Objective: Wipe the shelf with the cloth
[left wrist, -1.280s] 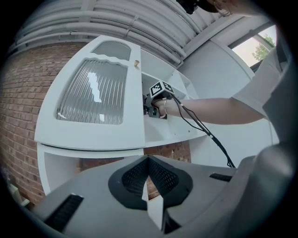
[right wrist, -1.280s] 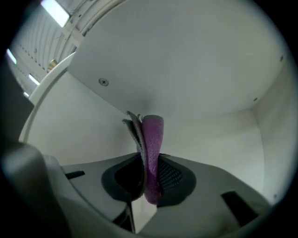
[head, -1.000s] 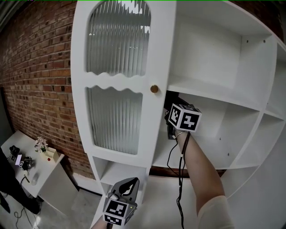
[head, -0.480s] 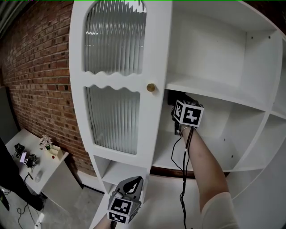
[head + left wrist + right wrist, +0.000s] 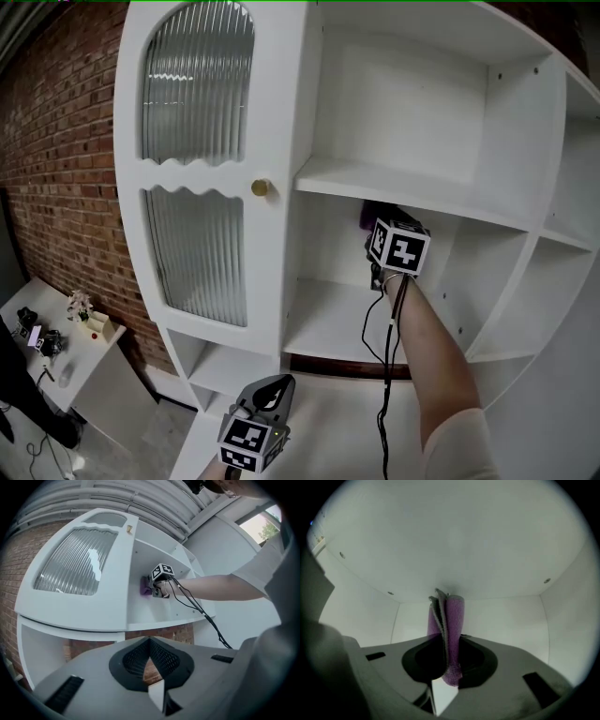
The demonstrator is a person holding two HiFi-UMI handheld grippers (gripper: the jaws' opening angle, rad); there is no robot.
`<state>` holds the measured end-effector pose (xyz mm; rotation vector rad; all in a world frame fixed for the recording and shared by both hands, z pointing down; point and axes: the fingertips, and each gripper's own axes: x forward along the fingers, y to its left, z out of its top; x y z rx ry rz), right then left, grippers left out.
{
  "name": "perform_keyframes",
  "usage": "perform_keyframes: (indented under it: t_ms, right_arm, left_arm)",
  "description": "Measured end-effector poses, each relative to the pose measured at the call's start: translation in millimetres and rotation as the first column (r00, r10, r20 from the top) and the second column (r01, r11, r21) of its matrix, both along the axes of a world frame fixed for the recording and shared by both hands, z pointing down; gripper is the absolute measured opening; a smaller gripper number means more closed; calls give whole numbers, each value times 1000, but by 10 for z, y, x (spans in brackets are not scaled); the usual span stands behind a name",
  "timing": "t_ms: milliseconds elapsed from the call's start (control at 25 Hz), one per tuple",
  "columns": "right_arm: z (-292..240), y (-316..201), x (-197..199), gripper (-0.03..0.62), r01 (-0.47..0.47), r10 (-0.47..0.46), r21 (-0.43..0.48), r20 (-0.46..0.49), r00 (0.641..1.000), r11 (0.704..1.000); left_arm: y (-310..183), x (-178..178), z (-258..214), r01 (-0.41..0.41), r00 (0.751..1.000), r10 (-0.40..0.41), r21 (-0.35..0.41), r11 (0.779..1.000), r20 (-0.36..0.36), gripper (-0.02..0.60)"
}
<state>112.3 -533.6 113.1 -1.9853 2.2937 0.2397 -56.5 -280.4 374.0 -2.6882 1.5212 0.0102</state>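
In the open middle compartment of the white cabinet (image 5: 281, 122), the right tool (image 5: 375, 242) is clamped on a folded purple cloth (image 5: 368, 216) near the back wall, just under the upper shelf (image 5: 422, 192), while the left tool (image 5: 265, 392), jaws together on nothing, hangs low in front.

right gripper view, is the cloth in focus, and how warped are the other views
Right gripper view: the purple cloth is reasonably sharp between the jaws, corners vignetted black. Left gripper view: strong fisheye bows the cabinet door, with a glare patch on its ribbed glass. Head view: the shelf edges curve; light is even.
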Motion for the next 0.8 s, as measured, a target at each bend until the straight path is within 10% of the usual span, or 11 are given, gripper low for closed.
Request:
perform_keyframes:
  t_ms: [800]
  right_arm:
    - [-1, 260, 1671, 80, -348, 349, 25, -26, 937, 937]
  left_arm:
    - [26, 841, 69, -37, 999, 37, -7, 999, 30, 12]
